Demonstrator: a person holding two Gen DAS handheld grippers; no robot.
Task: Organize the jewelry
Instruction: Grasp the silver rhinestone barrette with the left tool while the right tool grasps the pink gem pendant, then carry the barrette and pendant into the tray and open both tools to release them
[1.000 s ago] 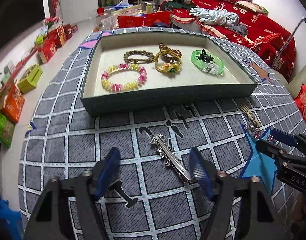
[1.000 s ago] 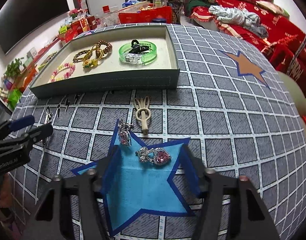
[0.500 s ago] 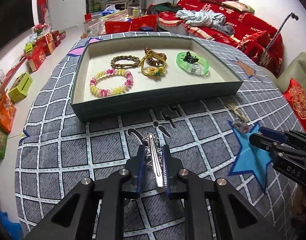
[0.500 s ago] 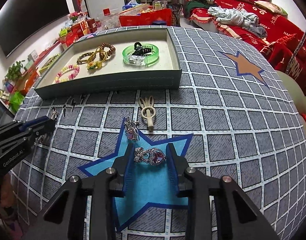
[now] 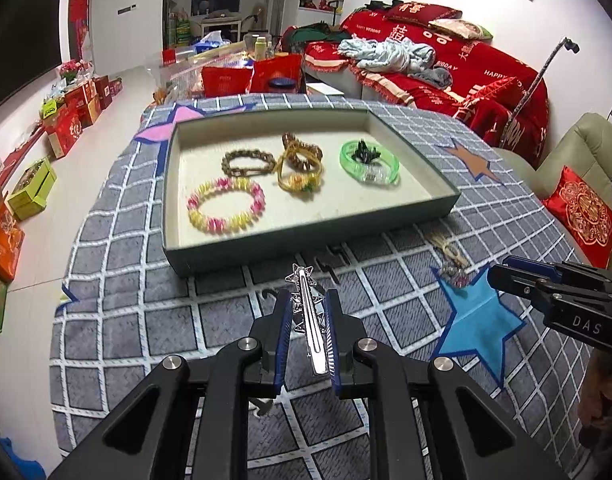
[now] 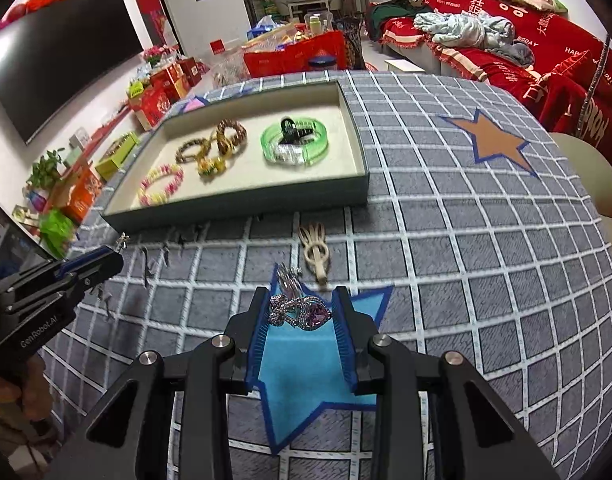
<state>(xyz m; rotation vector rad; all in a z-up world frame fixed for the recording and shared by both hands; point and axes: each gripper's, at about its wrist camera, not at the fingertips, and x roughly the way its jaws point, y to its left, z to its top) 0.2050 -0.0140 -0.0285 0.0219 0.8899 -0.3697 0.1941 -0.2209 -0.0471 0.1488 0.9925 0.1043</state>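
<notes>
My left gripper [image 5: 306, 312] is shut on a silver star hair clip [image 5: 309, 320] and holds it above the grey grid cloth, short of the tray [image 5: 306, 246]. My right gripper [image 6: 300, 314] is shut on a pink heart-stone hair clip [image 6: 302, 312], lifted over the blue star patch [image 6: 306, 368]. The tray holds a pink-yellow bead bracelet [image 5: 226, 211], a brown bracelet [image 5: 248, 162], gold bangles [image 5: 300, 168] and a green bangle [image 5: 370, 162] with a black claw clip. Each gripper shows in the other's view: the right [image 5: 506, 276], the left [image 6: 106, 264].
A beige hair clip [image 6: 316, 248] and a small silver-pink piece [image 6: 288, 278] lie on the cloth between the tray [image 6: 234, 200] and the blue star. An orange star patch [image 6: 494, 144] is at the right. Boxes stand on the floor at the left; a red sofa is behind.
Both grippers closed on their clips and lifted them off the cloth. Both moved up and a little toward the tray.
</notes>
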